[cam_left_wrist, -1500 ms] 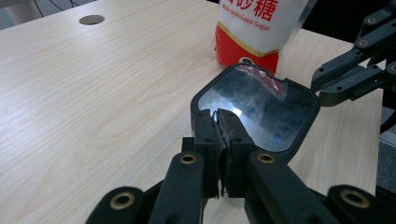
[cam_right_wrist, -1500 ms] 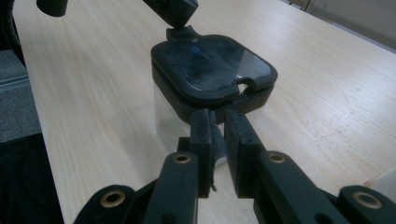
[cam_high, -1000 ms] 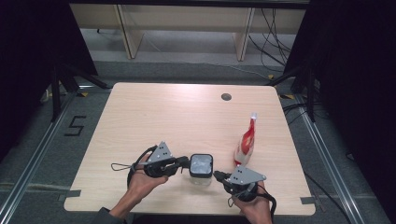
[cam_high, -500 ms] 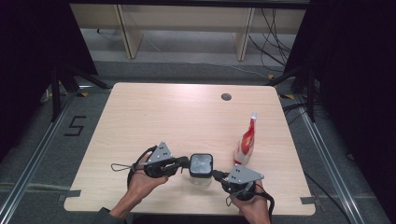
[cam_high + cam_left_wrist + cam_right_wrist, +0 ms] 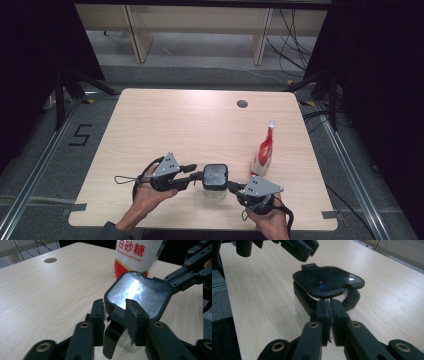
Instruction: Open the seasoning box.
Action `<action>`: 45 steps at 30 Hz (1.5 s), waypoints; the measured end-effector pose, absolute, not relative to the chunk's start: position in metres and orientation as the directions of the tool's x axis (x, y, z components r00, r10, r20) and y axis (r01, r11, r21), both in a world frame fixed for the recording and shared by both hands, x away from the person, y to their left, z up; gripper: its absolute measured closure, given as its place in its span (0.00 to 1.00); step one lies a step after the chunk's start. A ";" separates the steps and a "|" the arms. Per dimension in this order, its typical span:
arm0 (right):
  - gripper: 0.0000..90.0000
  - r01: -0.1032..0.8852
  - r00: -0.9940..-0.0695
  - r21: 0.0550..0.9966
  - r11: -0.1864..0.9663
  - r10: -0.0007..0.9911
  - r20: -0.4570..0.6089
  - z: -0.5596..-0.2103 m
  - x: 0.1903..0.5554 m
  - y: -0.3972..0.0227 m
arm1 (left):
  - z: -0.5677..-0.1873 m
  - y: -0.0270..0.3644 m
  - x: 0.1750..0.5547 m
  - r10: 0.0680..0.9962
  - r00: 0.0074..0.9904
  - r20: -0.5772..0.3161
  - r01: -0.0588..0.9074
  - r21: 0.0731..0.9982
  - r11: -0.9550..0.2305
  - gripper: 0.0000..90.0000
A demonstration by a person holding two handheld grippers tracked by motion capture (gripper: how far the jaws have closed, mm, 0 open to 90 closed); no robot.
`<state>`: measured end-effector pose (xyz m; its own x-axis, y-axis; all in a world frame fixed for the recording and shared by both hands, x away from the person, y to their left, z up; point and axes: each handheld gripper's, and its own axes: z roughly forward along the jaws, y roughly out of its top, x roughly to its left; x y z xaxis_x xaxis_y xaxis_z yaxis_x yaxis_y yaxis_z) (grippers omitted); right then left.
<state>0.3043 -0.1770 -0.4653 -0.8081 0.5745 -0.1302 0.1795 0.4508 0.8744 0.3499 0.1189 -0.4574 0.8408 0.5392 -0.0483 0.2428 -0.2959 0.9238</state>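
Note:
A clear container [image 5: 215, 191] with a black windowed lid [image 5: 215, 175] stands near the table's front edge. Its lid [image 5: 140, 291] sits slightly raised above the black rim [image 5: 352, 298]. My left gripper [image 5: 196, 176] is at the lid's left side. Its jaws have just been opening, and in the left gripper view [image 5: 116, 308] the lid's black latch tab [image 5: 111, 340] hangs loose between them. My right gripper [image 5: 231, 186] is shut on a thin edge of the container, seen in the right gripper view [image 5: 329, 303]. A red and white sugar bag [image 5: 263, 152] stands just behind to the right.
The wooden table [image 5: 175, 125] has a round cable hole [image 5: 242, 104] at the back. The sugar bag [image 5: 137, 252] rises close behind the container. Dark floor and cables surround the table.
My left gripper's jaws have spread apart at the lid's latch. The right gripper and the container have stayed put.

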 end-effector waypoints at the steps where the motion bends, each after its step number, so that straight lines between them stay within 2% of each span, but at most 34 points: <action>1: 0.96 0.181 -0.808 0.874 0.450 0.575 -0.128 -0.465 0.304 -0.177 | -0.459 0.125 0.350 0.523 0.851 -0.047 0.236 0.924 -0.301 0.70; 4: 0.96 0.181 -0.807 0.873 0.453 0.576 -0.132 -0.464 0.303 -0.177 | -0.469 0.129 0.349 0.494 0.870 -0.012 0.215 0.909 -0.357 0.67; 6: 0.96 0.181 -0.806 0.874 0.451 0.577 -0.131 -0.464 0.303 -0.177 | -0.477 0.129 0.349 0.492 0.870 -0.020 0.233 0.896 -0.377 0.66; 11: 0.96 0.177 -0.805 0.878 0.445 0.578 -0.130 -0.463 0.303 -0.176 | -0.488 0.123 0.352 0.470 0.883 -0.018 0.230 0.888 -0.397 0.65; 13: 0.96 0.181 -0.801 0.879 0.441 0.585 -0.129 -0.463 0.303 -0.176 | -0.493 0.120 0.354 0.459 0.888 0.008 0.214 0.878 -0.429 0.65; 19: 0.96 0.170 -0.807 0.879 0.446 0.575 -0.136 -0.462 0.304 -0.175 | -0.504 0.115 0.360 0.470 0.883 0.002 0.230 0.870 -0.437 0.66; 25: 0.96 0.166 -0.806 0.881 0.444 0.576 -0.139 -0.457 0.305 -0.175 | -0.509 0.111 0.366 0.445 0.896 0.007 0.218 0.864 -0.454 0.69; 30: 0.97 0.157 -0.808 0.883 0.443 0.571 -0.142 -0.454 0.306 -0.172 | -0.510 0.111 0.366 0.438 0.899 -0.003 0.223 0.864 -0.452 0.81; 31: 0.97 0.154 -0.807 0.888 0.434 0.573 -0.140 -0.453 0.306 -0.170 | -0.509 0.111 0.365 0.436 0.900 0.020 0.204 0.863 -0.462 0.82; 45: 0.97 0.128 -0.816 0.909 0.397 0.563 -0.131 -0.441 0.306 -0.157 | -0.506 0.108 0.361 0.468 0.883 0.047 0.215 0.844 -0.491 0.83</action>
<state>0.3059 -0.1572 -0.4411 -0.8160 0.5630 -0.1312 0.1278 0.3970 0.9089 0.3608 0.1081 -0.5062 0.8827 0.4676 0.0469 0.2155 -0.4914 0.8439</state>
